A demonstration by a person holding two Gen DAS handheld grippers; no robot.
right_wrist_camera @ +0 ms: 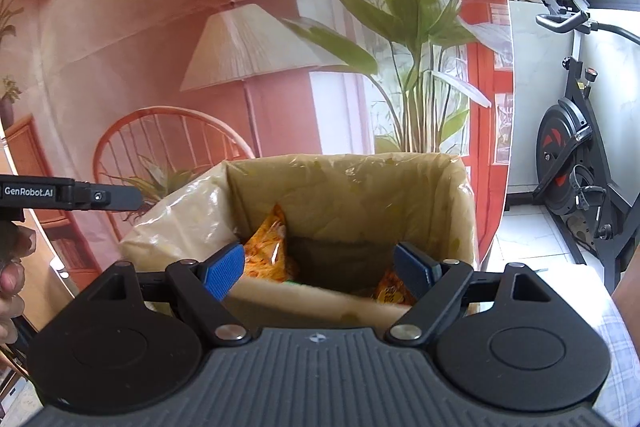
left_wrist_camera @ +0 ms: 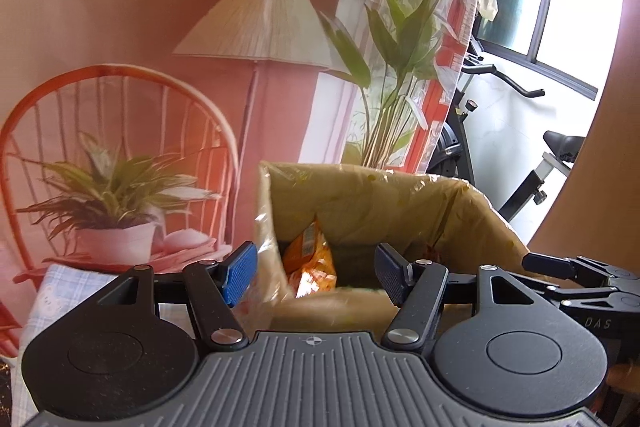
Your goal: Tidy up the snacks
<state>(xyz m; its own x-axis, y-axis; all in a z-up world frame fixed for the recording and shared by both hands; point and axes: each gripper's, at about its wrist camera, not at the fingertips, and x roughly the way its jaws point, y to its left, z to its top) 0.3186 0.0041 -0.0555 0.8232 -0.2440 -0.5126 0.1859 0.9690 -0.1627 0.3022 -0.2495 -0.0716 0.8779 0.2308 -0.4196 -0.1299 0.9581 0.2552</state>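
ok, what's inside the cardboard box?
Inside the cardboard box: an orange snack packet upright at the left and a second orange packet low at the right. The near wall hides the bottom.

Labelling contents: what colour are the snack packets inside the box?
Orange snack packets, clearest in the right wrist view.
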